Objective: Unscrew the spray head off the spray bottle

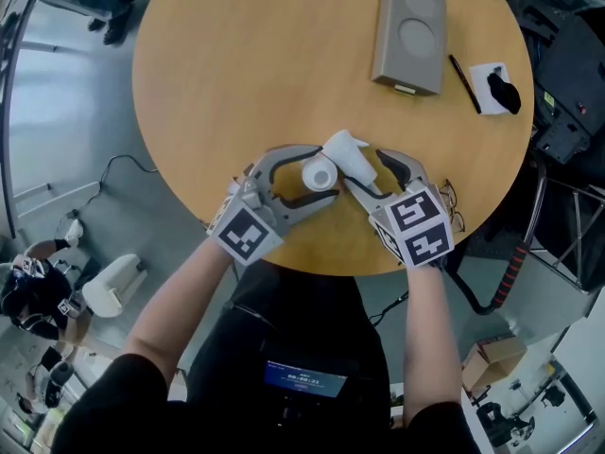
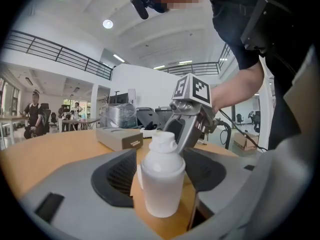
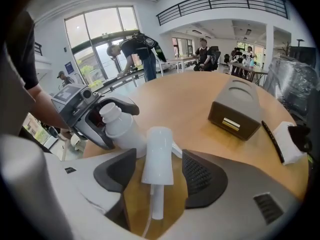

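A white spray bottle [image 1: 319,173] stands upright on the round wooden table [image 1: 236,64] near its front edge, its threaded neck bare. My left gripper [image 1: 324,172] is open around the bottle's body [image 2: 161,176], with the pads close on both sides. The white spray head [image 1: 352,156], off the bottle, lies tilted just right of it, its dip tube pointing toward me. In the right gripper view the head [image 3: 159,156] sits between the pads of my right gripper [image 3: 159,170], and wood shows on both sides of it. That gripper [image 1: 362,166] is open.
A grey box with two round recesses [image 1: 409,34] lies at the far right of the table. A black pen [image 1: 463,83] and a white sheet with a black object [image 1: 498,89] lie beside it. A pair of glasses [image 1: 452,206] rests at the table's near right edge.
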Action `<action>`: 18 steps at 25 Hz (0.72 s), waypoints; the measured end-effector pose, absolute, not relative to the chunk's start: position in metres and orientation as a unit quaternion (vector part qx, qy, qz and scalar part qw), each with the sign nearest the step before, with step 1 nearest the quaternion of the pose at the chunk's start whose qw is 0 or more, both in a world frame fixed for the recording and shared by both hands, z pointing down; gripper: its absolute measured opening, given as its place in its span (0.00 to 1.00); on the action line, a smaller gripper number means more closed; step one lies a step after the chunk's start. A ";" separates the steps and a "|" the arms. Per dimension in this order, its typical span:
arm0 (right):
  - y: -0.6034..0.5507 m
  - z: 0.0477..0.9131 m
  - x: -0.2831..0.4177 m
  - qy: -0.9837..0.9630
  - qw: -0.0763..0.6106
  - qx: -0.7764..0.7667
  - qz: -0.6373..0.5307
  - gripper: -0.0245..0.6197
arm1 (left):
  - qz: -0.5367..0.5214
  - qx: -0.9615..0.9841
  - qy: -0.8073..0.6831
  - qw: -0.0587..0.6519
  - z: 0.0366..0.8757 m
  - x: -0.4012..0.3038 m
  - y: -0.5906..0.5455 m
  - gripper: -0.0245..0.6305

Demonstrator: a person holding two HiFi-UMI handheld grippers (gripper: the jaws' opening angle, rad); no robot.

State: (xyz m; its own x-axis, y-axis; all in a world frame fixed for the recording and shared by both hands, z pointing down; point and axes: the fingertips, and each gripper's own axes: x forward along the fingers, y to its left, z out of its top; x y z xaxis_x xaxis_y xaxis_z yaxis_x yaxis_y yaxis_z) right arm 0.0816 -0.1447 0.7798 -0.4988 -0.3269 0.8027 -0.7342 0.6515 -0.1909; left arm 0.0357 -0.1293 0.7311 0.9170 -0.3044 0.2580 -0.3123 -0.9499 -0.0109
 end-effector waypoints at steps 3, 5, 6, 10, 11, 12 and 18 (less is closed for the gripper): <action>-0.143 0.751 0.081 -0.832 0.364 0.326 0.263 0.49 | 0.128 0.978 -0.163 0.012 0.713 0.031 -0.126 0.54; -0.141 0.731 0.079 -0.836 0.359 0.325 0.257 0.49 | 0.134 0.978 -0.160 0.010 0.701 0.029 -0.120 0.54; -0.138 0.721 0.078 -0.839 0.357 0.323 0.254 0.49 | 0.136 0.978 -0.159 0.010 0.693 0.028 -0.117 0.54; -0.129 0.671 0.067 -0.862 0.324 0.314 0.230 0.49 | 0.122 0.979 -0.162 0.016 0.649 0.025 -0.106 0.54; -0.128 0.654 0.063 -0.873 0.307 0.312 0.217 0.49 | 0.112 0.979 -0.167 0.020 0.635 0.023 -0.105 0.54; -0.127 0.636 0.058 -0.884 0.287 0.310 0.202 0.49 | 0.104 0.980 -0.169 0.025 0.620 0.021 -0.104 0.54; -0.115 0.515 0.029 -0.932 0.138 0.301 0.148 0.47 | 0.092 0.978 -0.185 -0.002 0.531 -0.010 -0.092 0.49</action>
State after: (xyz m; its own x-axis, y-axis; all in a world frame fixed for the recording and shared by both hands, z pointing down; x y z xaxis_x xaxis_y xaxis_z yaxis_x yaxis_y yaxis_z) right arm 0.0286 -0.1149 0.5155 -0.7803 -0.5201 0.3473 -0.6022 0.7747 -0.1929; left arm -0.0096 -0.0921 0.5309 0.9148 -0.3615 0.1803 -0.3609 -0.9319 -0.0372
